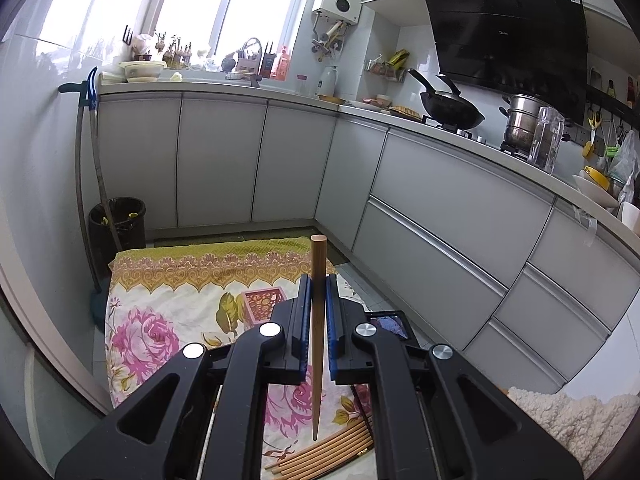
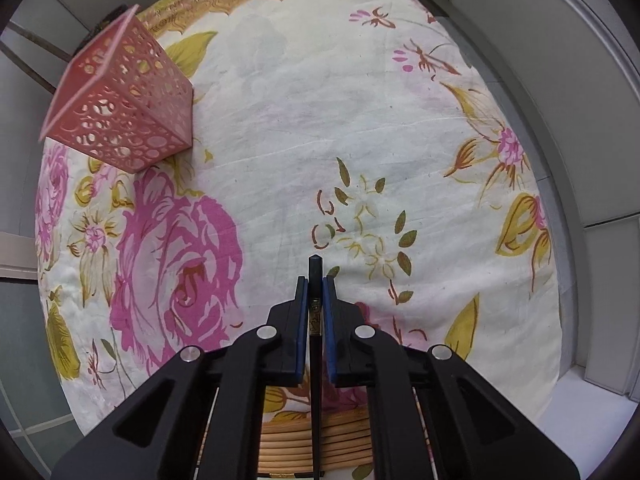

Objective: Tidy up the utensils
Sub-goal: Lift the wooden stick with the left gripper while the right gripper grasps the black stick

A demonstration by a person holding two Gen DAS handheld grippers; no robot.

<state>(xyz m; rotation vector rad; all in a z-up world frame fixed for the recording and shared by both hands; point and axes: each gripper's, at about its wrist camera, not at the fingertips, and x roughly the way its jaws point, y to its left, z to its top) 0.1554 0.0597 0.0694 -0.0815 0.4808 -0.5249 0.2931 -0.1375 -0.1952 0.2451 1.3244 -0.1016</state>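
The left gripper (image 1: 318, 280) clamps a wooden chopstick (image 1: 318, 320) lengthwise along its fingers, while the downward-tilted right gripper (image 2: 316, 282) clamps a black chopstick (image 2: 315, 280) likewise.

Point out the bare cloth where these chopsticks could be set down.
Free: the wide pale middle of the floral cloth, right of the pink perforated holder and ahead of the right gripper. Crowded: the near edge, where wooden chopsticks lie in a row.

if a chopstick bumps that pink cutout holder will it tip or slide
The pink perforated square holder probably slides or tips easily: its thin cutout walls look light, and it appears empty. It stands tall on the soft floral cloth, likely an unsteady footing.
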